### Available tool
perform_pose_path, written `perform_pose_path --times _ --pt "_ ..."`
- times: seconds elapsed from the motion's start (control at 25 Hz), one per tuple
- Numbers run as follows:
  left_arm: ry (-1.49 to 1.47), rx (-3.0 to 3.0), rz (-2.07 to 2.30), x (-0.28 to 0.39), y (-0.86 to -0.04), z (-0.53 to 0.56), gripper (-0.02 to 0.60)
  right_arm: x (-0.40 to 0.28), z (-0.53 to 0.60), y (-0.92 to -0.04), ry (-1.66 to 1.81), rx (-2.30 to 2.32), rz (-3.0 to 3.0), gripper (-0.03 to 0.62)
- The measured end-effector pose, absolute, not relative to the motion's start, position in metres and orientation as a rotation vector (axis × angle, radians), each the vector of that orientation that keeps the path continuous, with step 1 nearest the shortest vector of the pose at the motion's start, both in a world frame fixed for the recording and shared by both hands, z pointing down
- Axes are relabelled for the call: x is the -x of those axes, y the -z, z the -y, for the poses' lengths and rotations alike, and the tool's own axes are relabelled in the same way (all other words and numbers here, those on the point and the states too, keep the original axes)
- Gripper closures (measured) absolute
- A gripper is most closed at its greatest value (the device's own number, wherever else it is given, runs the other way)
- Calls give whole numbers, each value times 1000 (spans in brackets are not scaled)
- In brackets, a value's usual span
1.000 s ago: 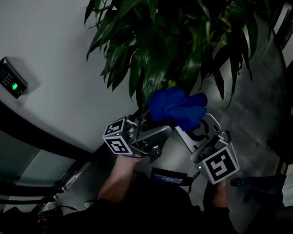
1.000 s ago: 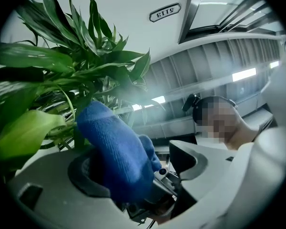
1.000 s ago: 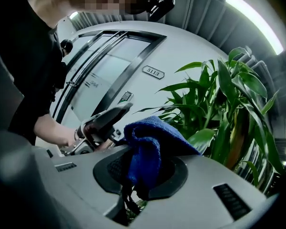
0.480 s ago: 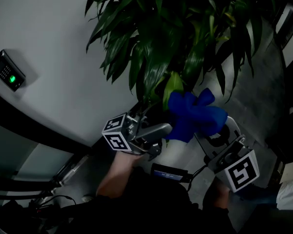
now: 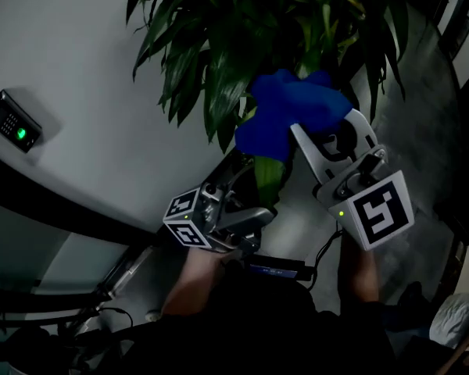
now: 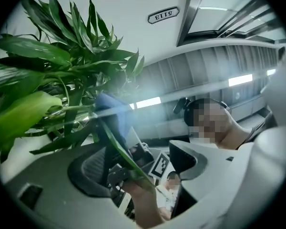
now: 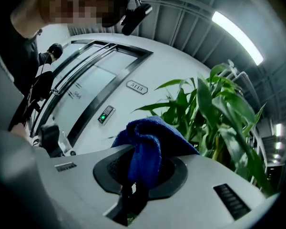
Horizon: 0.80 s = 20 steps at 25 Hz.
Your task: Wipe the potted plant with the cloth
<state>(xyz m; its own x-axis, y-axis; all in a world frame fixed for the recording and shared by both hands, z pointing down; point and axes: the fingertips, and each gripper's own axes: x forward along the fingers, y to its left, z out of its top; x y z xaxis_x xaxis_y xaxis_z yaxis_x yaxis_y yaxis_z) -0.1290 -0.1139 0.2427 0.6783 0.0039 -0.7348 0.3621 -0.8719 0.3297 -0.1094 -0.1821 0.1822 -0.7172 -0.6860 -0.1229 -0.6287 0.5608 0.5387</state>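
The right gripper (image 5: 332, 135), up among the plant (image 5: 234, 37) on the right, clamps the cloth (image 5: 285, 108). The left gripper (image 6: 138, 159) tilts upward, jaws apart, with a leaf (image 6: 119, 147) between them.

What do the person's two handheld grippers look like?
Left gripper and right gripper: pale grey moulded jaws with dark oval pads. Each carries a cube of black-and-white square markers: left cube, right cube. The right one shows a small green light and a trailing black cable.

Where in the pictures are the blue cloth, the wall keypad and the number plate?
blue cloth (image 5: 289, 112), head view, middle of the bunched fabric.
wall keypad (image 5: 14, 123), head view, centre of its face.
number plate (image 6: 163, 15), left gripper view, on its digits.
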Motion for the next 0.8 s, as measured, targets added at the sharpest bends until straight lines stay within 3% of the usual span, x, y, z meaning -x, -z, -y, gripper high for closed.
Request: perform_pose_path --times 0.16,0.8 --pt "1028 -2470 -265 126 -243 110 198 122 179 -221 720 -1044 2687 522" --pt "991 -2479 -209 129 -255 110 147 141 118 -288 727 -868 2523 522"
